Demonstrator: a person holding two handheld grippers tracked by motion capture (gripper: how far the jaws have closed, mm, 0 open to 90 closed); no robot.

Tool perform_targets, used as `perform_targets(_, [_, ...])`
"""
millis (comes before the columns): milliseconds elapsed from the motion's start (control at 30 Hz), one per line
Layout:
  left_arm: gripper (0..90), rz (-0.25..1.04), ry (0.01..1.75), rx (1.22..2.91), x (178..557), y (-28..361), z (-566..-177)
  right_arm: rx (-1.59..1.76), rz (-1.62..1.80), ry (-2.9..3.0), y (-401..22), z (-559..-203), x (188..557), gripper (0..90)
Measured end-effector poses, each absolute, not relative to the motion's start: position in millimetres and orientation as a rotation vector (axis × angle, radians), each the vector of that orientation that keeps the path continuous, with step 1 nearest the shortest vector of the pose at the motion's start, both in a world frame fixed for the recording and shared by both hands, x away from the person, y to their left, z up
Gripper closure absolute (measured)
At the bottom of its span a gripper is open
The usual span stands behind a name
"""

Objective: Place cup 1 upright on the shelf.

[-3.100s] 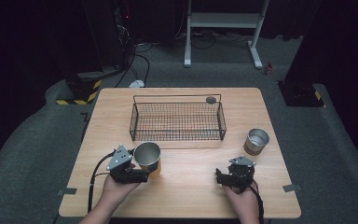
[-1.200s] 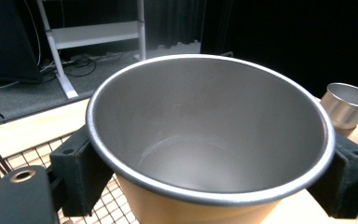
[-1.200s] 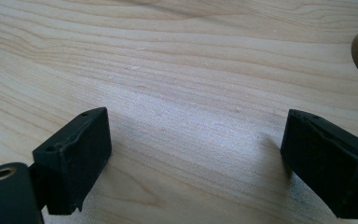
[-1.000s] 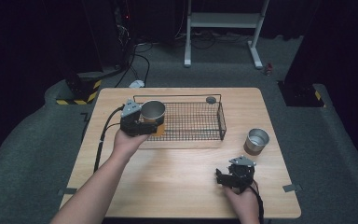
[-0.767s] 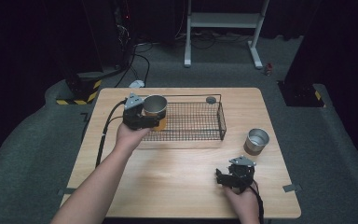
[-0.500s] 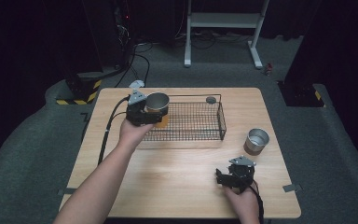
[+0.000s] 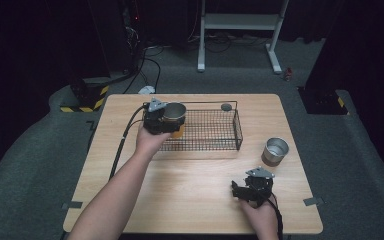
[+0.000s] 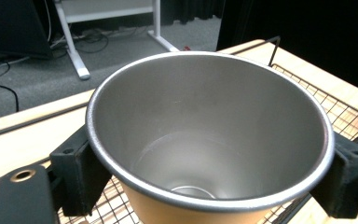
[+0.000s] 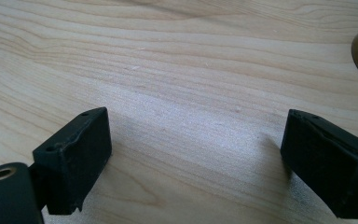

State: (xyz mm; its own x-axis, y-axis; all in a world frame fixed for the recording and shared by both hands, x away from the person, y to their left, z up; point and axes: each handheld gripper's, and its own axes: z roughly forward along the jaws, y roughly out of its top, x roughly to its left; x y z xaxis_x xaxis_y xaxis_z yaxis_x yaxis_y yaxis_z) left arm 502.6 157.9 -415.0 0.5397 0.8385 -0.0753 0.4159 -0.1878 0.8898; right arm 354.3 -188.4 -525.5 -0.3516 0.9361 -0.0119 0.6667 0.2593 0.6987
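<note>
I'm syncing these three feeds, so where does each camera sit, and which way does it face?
High view: above the near edge, looking forward and down at the table; both forearms, left gripper, right gripper.
Left gripper view: rides that gripper, looking into the clamped metal cup over the wire basket.
Right gripper view: low over bare wood, jaws open.
Shared: the cup and basket.

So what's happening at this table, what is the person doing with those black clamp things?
A person holds a clamp-like gripper in each hand. The left gripper is shut on a metal cup with an orange outside, upright over the left end of a wire basket on the wooden table. The right gripper rests near the table's front edge with its jaws open and nothing between them. A second cup stands on the table to the right of the basket.
</note>
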Motion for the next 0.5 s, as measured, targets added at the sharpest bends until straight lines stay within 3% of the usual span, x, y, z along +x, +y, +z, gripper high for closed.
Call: perform_targets(500, [13.9,0.532,1.094,1.866,515.6,149.3,-431.5,1.454,0.849,2.110,-188.3,-525.5,354.3,8.4])
